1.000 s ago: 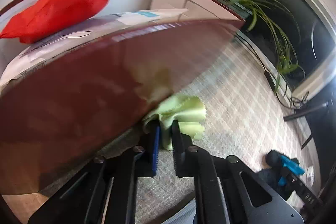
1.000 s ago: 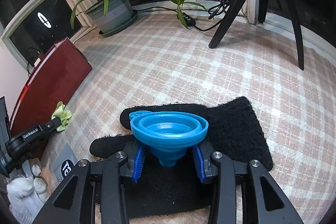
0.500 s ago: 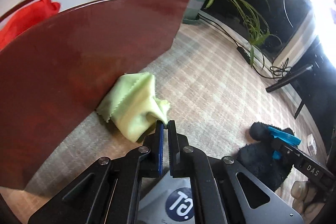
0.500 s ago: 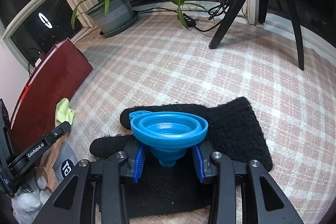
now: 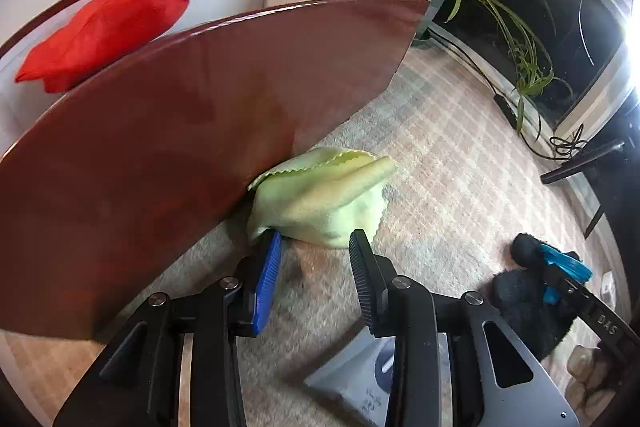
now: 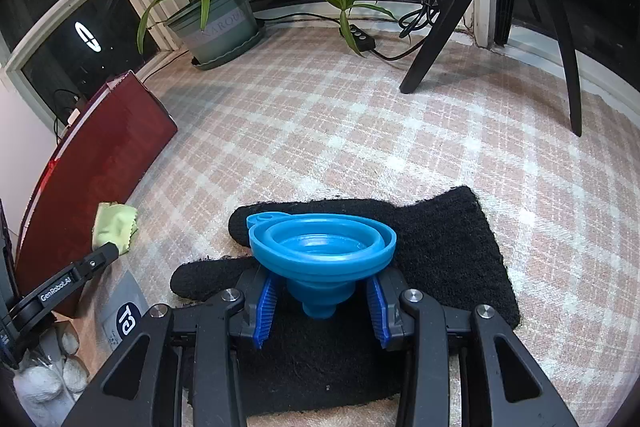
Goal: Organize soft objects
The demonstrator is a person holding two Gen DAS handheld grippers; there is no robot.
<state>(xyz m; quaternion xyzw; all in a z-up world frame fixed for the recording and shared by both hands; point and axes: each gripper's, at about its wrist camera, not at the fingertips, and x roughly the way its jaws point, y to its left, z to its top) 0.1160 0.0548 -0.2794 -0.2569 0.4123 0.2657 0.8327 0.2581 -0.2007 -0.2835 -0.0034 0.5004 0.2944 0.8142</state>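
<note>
The left gripper [image 5: 316, 243] has just been opening, and its jaws now stand apart. No pad presses on anything. The green cloth [image 5: 324, 199] lies crumpled on the checked carpet [image 5: 440, 163] just beyond the fingertips; the tip of the blue pad [image 5: 266, 279] meets the cloth's lower edge. The cloth rests against the outer wall of the dark red box [image 5: 192, 131]. A red pillow [image 5: 100, 31] lies inside the box, against its white inner wall.

The right gripper [image 6: 322, 301] is closed on the blue funnel [image 6: 320, 251]. Both blue pads press the funnel's lower cone, and the wide rim faces up. The funnel is held above a black glove [image 6: 440, 247], which lies flat on the carpet. In the right wrist view, the green cloth lies to the left, beside the red box, well apart from the glove.

A potted plant [image 6: 216, 19] stands at the far edge of the carpet near the window. A black tripod [image 6: 492, 7] stands to the right of it.
</note>
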